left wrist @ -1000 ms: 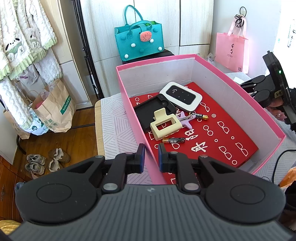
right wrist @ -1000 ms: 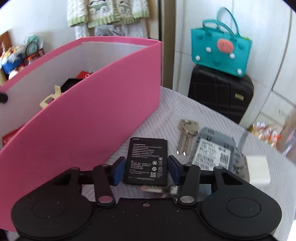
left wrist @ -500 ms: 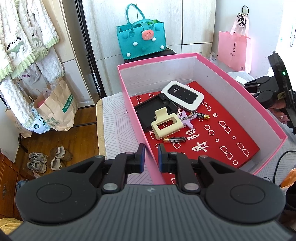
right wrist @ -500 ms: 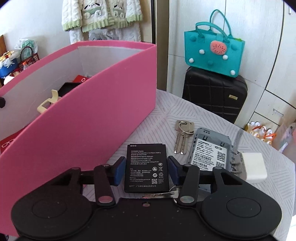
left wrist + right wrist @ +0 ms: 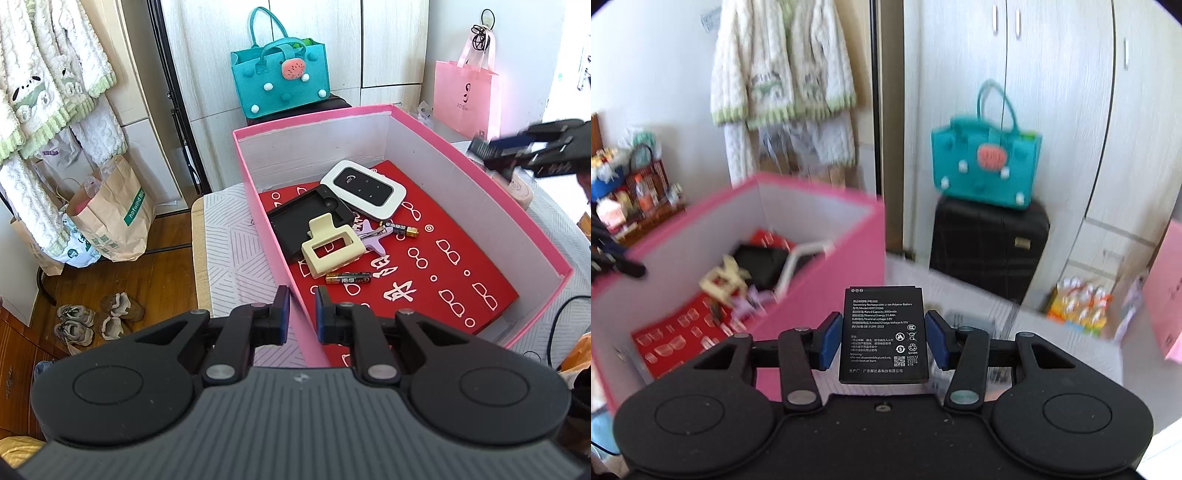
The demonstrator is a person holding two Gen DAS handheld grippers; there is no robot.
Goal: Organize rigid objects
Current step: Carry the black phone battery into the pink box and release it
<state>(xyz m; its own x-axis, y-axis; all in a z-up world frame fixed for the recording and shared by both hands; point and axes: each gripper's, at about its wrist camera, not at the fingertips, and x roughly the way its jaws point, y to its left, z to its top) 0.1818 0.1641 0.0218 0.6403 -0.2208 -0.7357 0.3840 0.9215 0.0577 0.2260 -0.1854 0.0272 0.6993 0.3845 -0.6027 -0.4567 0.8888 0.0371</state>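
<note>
A pink box (image 5: 461, 192) with a red patterned floor stands on the striped tablecloth. In it lie a white router (image 5: 364, 188), a black cover (image 5: 306, 221), a cream hair claw (image 5: 332, 251), a purple star clip (image 5: 373, 236) and two small batteries (image 5: 349, 277). My left gripper (image 5: 300, 317) is shut on the box's near wall. My right gripper (image 5: 883, 334) is shut on a flat black phone battery (image 5: 882, 310) and holds it in the air, right of the box (image 5: 857, 236). From the left wrist view the right gripper (image 5: 517, 146) shows blurred above the box's right rim.
A teal felt bag (image 5: 986, 162) sits on a black suitcase (image 5: 986, 243) behind the table. A pink paper bag (image 5: 465, 96) hangs at the far right. On the floor to the left are a brown paper bag (image 5: 110, 214) and shoes (image 5: 96, 317). A black cable (image 5: 554, 332) lies right of the box.
My right gripper has lifted the black battery off the table and risen beside the box's right rim; keys and grey cover dropped from its view. The left gripper has kept still.
</note>
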